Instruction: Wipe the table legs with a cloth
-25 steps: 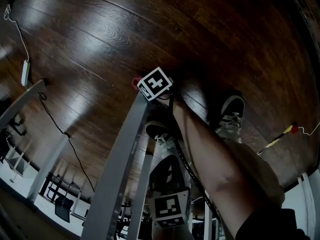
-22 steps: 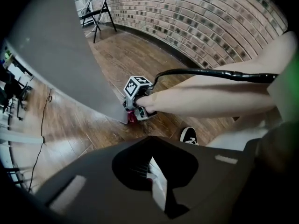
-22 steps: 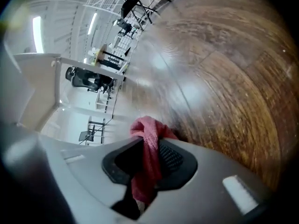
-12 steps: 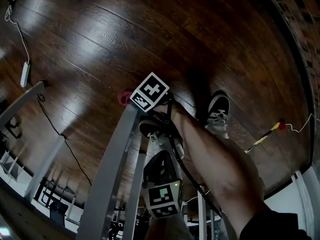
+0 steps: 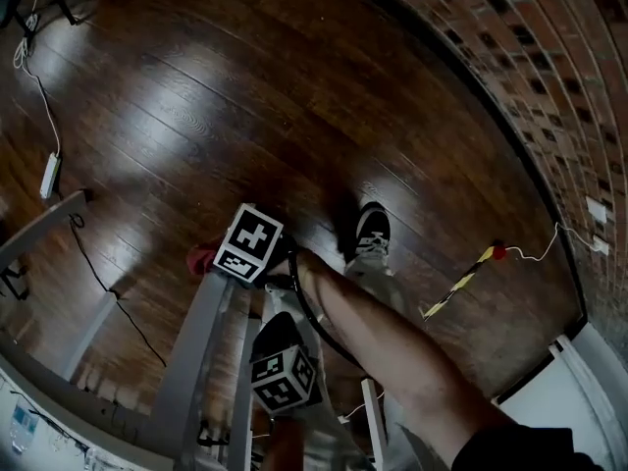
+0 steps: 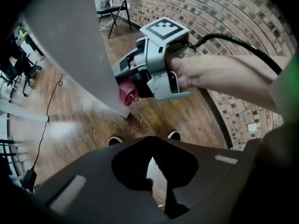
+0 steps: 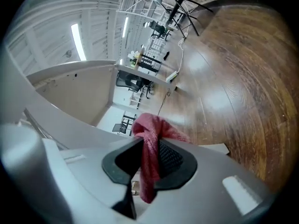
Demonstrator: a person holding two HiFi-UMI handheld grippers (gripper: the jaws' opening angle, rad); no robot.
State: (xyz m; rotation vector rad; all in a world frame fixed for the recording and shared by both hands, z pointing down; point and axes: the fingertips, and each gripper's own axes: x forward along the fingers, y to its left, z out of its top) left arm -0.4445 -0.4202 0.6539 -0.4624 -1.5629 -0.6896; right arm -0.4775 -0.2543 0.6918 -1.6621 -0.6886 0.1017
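My right gripper is shut on a red cloth and holds it against the grey table leg, near the leg's floor end. The left gripper view shows this from the side: the right gripper, a hand round it, with the cloth touching the slanted leg. In the right gripper view the cloth hangs pinched between the jaws of the right gripper, with the leg close on the left. My left gripper hovers behind, shut and holding nothing.
Dark wood floor lies all round. A brick wall curves along the right. A power strip and a cable lie at left, beside another table leg. The person's shoe stands just right of the leg. Folding chairs stand far off.
The right gripper and cloth have slid left and lower in the head view along the leg. The left gripper followed leftward. The view has tilted, bringing the brick wall in.
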